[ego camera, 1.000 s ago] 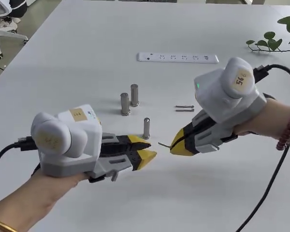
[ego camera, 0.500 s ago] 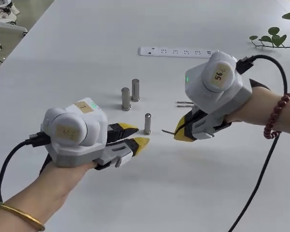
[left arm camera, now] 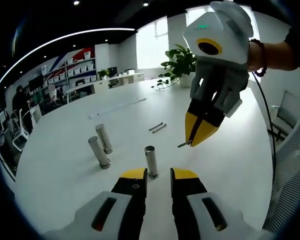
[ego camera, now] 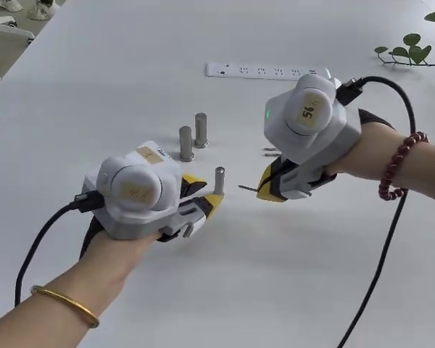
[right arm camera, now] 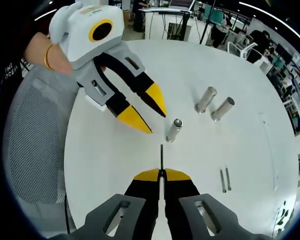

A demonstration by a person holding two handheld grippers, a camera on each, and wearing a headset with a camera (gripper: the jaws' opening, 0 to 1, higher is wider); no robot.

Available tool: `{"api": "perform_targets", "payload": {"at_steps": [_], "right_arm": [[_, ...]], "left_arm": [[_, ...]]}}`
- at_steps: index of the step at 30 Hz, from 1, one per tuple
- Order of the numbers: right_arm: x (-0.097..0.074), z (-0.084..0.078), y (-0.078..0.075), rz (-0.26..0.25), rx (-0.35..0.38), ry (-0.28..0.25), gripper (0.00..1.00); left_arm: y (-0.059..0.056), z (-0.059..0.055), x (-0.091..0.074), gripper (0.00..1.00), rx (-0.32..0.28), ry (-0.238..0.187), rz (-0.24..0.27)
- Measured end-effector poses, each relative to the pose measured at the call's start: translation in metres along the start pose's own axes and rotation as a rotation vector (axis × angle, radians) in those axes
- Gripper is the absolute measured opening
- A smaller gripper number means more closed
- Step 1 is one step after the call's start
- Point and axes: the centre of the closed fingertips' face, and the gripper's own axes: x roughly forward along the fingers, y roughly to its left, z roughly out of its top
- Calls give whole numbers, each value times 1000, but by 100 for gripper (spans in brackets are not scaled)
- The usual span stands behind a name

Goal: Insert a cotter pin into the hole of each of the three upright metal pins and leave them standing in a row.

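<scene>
Three smooth, grey steel cylinders stand upright on the matte white table [ego camera: 130,72]. The nearest metal pin [ego camera: 219,180] is at the centre of the head view, with two more pins [ego camera: 185,143] close together up-left of it. The right gripper [right arm camera: 161,172] is clenched on a thin, dark wire cotter pin [right arm camera: 161,157]. Its long axis lies level, with the free end pointing left at the nearest metal pin without touching it. The left gripper [left arm camera: 159,175] has its yellow-tipped jaws apart, either side of that pin's base. Two spare cotter pins [right arm camera: 224,181] lie parallel at lower right.
</scene>
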Motion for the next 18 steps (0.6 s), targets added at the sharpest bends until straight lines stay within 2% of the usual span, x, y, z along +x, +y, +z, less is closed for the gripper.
{"api": "perform_targets", "payload": {"at_steps": [2, 12, 18], "right_arm": [[2, 0, -9, -4, 4, 2, 0], [7, -2, -11, 7, 50, 21, 0], [9, 1, -14, 7, 44, 27, 0]], "left_arm": [[3, -1, 4, 17, 4, 3, 7], [10, -1, 20, 15, 9, 6, 11], [9, -1, 27, 14, 5, 7, 2]]}}
